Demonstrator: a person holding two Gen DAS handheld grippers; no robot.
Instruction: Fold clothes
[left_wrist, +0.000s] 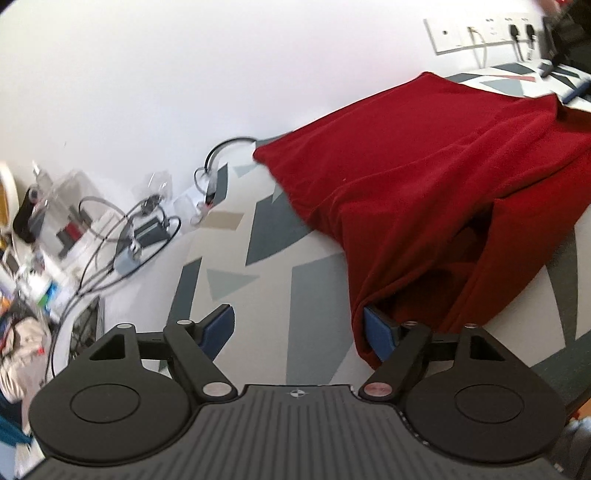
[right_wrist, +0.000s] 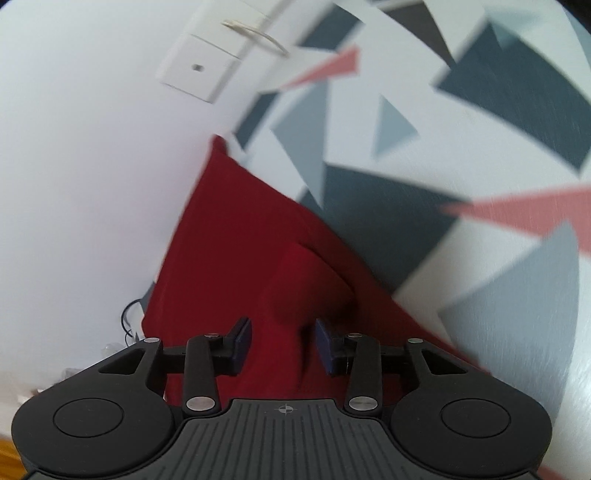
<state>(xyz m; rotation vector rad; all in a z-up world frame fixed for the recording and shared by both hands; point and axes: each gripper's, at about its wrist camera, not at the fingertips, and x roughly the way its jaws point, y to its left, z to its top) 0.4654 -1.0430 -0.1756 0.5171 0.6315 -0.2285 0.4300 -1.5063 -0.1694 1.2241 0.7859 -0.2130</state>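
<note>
So the red garment (left_wrist: 424, 177) is lying on the table (left_wrist: 266, 266), which has a grey, white and pink geometric pattern, pushed up close to the white wall. The left claw (left_wrist: 299, 328) is spread wide with nothing pinched; its right pad (left_wrist: 376, 332) is tucked just under the near hem of the cloth. The right claw (right_wrist: 282, 339) hangs partly open over the red fabric, gripping nothing. Off to the left there's a mess of cables (left_wrist: 122, 236) and clutter.
</note>
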